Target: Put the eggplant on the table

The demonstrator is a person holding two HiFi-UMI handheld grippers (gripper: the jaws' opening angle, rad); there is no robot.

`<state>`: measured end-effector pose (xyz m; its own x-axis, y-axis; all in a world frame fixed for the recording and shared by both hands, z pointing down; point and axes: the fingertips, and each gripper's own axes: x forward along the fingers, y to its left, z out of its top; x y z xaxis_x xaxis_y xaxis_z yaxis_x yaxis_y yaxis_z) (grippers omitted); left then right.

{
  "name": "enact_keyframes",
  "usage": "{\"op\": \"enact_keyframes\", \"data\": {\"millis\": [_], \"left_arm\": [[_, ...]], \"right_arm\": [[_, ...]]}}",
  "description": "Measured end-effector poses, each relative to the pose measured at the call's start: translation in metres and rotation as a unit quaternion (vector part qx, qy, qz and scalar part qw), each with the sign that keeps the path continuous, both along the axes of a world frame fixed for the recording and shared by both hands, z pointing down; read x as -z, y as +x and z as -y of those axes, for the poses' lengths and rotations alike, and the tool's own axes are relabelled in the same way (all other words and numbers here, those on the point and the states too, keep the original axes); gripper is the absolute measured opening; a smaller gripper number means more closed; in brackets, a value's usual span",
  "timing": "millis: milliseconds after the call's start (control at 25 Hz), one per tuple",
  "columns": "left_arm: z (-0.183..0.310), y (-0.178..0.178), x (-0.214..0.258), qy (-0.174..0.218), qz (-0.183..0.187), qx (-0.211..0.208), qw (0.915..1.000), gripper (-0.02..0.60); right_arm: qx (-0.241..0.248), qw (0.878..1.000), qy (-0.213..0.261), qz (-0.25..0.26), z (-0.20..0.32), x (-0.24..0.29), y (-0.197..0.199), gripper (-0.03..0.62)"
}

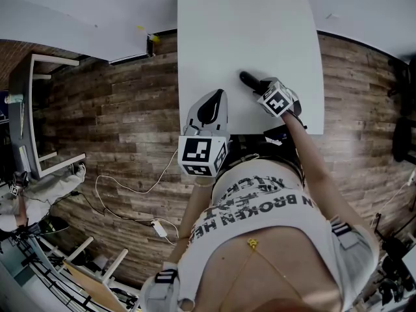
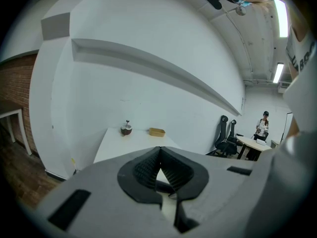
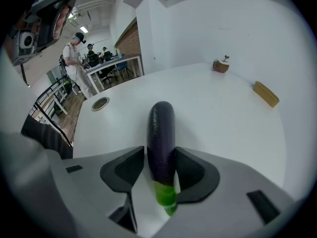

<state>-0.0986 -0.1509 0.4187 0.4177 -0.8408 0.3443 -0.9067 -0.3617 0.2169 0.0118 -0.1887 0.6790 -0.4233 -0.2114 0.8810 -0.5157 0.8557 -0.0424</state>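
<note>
Eggplant (image 3: 162, 133), long, glossy, dark purple, with a green stem end at lower centre, lies on the white tabletop (image 3: 228, 123) between the right gripper (image 3: 160, 156) jaws, which are released around it; left gripper (image 2: 159, 150) jaws clenched together, empty.

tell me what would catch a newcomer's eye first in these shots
The dark purple eggplant with a green stem end lies on the white table, between the open jaws of the right gripper. The left gripper is shut and empty, held over the table's near left corner. At the far end sit a small round brown pot and a shallow tan tray.
</note>
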Motion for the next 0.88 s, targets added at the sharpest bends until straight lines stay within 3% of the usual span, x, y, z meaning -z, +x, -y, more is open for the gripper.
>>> {"op": "enact_keyframes", "data": {"millis": [880], "left_arm": [[-0.001, 0.0071, -0.0026, 0.001, 0.0, -0.003, 1.0, -0.002]], "right_arm": [[0.002, 1.0, 0.009, 0.009, 0.005, 0.0006, 0.0066, 0.245]]}}
